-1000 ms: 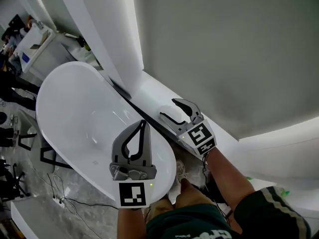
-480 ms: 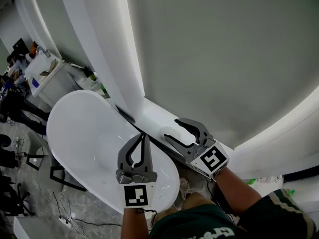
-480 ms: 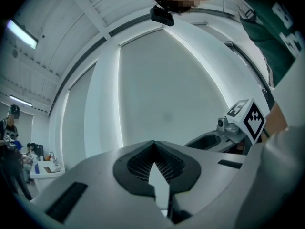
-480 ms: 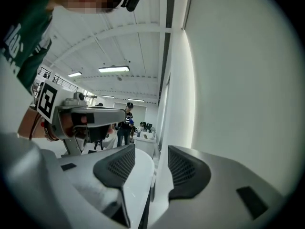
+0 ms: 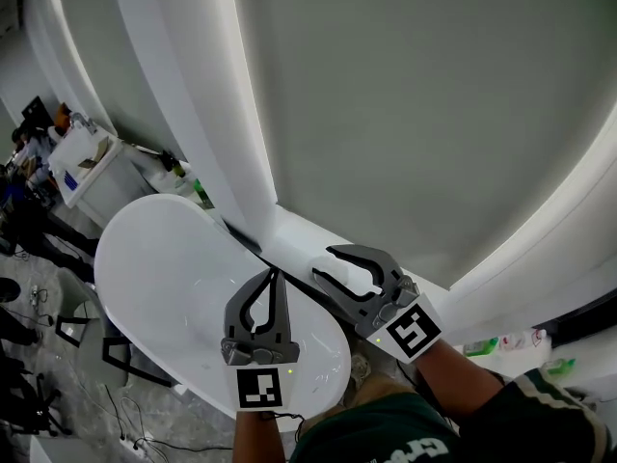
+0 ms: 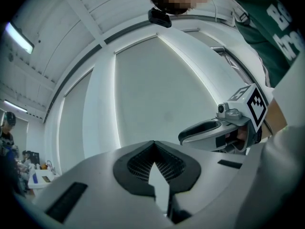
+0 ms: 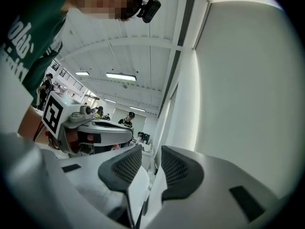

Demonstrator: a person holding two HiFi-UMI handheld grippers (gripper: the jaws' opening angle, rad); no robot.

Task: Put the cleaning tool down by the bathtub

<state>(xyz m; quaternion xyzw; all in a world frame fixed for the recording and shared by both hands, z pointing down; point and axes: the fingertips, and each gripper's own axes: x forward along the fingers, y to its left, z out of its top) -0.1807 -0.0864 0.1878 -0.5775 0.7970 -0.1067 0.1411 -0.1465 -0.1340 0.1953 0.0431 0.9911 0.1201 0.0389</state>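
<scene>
Tub (image 5: pixel 159 287), white, oval and glossy, filled the frame's lower left, its near end under the left gripper (image 5: pixel 274 276), jaws together and empty. Right gripper (image 5: pixel 325 264), just right of its rim, was closing on nothing.

a broad matt grey wall panel (image 5: pixel 415 95) rises between glowing white curved pillars (image 5: pixel 193 95), with a white ledge (image 5: pixel 294 231) at its foot, a white lidded plastic bin (image 5: pixel 92 167) at far left, what may be a green bottle (image 5: pixel 202 197) near it, and thin black cables (image 5: pixel 123 422) on the grey marbled floor (image 5: pixel 183 418).
</scene>
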